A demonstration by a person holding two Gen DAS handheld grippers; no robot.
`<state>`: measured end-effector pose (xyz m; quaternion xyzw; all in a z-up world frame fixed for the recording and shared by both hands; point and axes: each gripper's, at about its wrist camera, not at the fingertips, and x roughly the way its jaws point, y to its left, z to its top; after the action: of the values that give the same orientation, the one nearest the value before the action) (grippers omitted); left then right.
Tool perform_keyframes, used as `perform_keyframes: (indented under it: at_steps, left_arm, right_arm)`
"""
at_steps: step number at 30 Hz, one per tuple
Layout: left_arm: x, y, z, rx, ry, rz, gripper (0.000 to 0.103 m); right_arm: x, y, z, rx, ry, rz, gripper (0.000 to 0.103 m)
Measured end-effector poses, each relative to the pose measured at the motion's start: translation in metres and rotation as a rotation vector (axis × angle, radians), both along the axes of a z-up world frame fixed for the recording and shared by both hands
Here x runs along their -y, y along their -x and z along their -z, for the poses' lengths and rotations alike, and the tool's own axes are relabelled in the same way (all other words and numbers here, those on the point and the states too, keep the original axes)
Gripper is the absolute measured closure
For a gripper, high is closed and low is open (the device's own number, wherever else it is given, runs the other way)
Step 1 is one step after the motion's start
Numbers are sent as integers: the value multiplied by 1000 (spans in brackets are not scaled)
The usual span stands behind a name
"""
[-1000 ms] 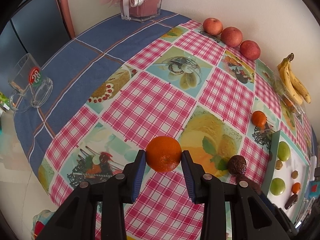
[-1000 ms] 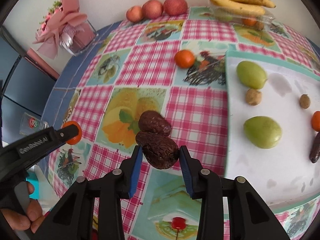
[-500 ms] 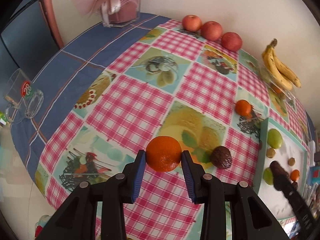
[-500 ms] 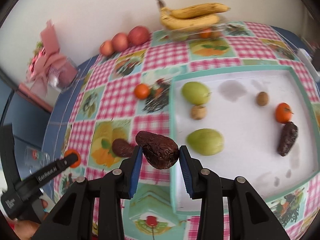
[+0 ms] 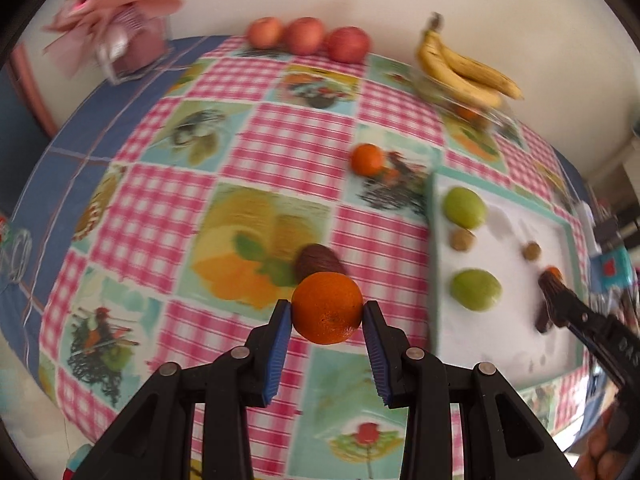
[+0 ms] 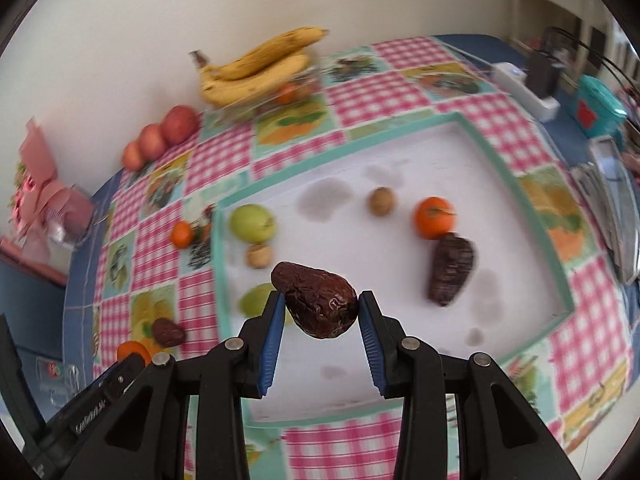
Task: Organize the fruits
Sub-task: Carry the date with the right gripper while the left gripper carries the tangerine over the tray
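The left gripper (image 5: 327,314) clamped an orange (image 5: 327,307) above the checked tablecloth (image 5: 288,148); the right gripper (image 6: 321,307) gripped a wrinkled avocado (image 6: 316,304) over the white tray's (image 6: 400,368) near-left part.

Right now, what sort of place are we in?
Probably a home dining or kitchen table: a checked tablecloth printed with food pictures, bananas and apples against the wall, and a white tray of fruit.

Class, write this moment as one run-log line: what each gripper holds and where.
left gripper: shut on orange, above tablecloth | right gripper: shut on dark wrinkled fruit, over white tray | phase: carrying
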<state>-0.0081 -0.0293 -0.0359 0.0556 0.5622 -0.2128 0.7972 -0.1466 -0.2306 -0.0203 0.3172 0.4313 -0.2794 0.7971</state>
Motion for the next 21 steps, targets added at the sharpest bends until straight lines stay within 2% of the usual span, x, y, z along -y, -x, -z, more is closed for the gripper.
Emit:
perform_keyframes:
  at_steps: [7, 13, 21]
  left_arm:
    - [40, 32, -3, 32, -3, 157, 64]
    - [72, 59, 3, 25, -8, 301, 64]
    - [97, 85, 15, 26, -33, 416, 64]
  right_arm:
    - [21, 26, -2, -16, 6, 79, 64]
    - [29, 38, -4, -17, 8, 114, 64]
    - [31, 39, 0, -40, 6, 105, 64]
